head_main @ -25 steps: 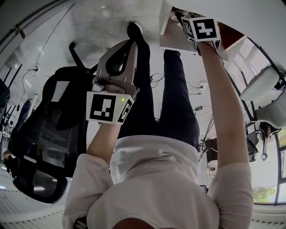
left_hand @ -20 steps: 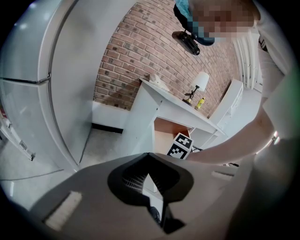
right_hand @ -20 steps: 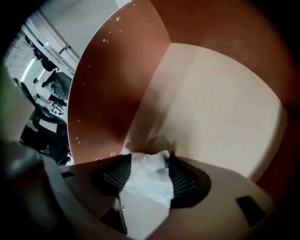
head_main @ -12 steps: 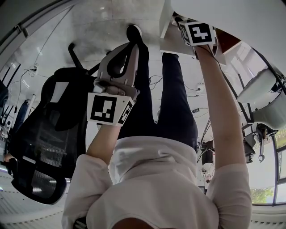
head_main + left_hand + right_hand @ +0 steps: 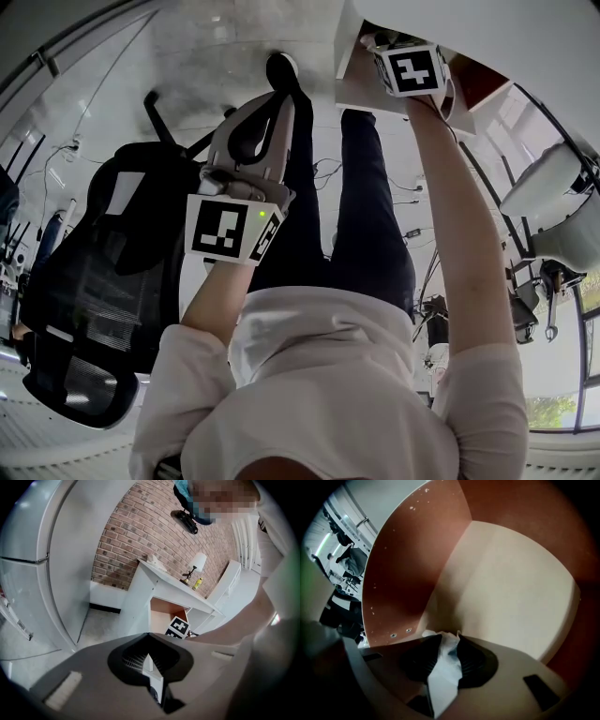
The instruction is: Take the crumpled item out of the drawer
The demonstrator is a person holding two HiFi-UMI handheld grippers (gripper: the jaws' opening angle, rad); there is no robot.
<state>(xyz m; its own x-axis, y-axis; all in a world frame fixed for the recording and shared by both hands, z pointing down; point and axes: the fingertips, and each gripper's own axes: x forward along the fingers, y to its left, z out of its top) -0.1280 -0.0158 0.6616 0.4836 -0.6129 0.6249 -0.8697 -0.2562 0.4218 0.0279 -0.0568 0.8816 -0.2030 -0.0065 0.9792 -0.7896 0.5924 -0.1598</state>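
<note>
The right gripper (image 5: 449,637) has just been closing its 2 jaws, and they now pinch the crumpled item (image 5: 443,672), a white wad of paper or tissue. To lift it out well, the grip should probably stay firm and the gripper rise straight up, clear of the brown left wall, since a light wad could slip or snag. The wad sits between the pads, its top poking just past the tips, near the left wall of the drawer (image 5: 511,588). Whether it touches the pale floor cannot be told. The left gripper (image 5: 149,635), jaws pressed together on nothing, hangs well apart to the left.
</note>
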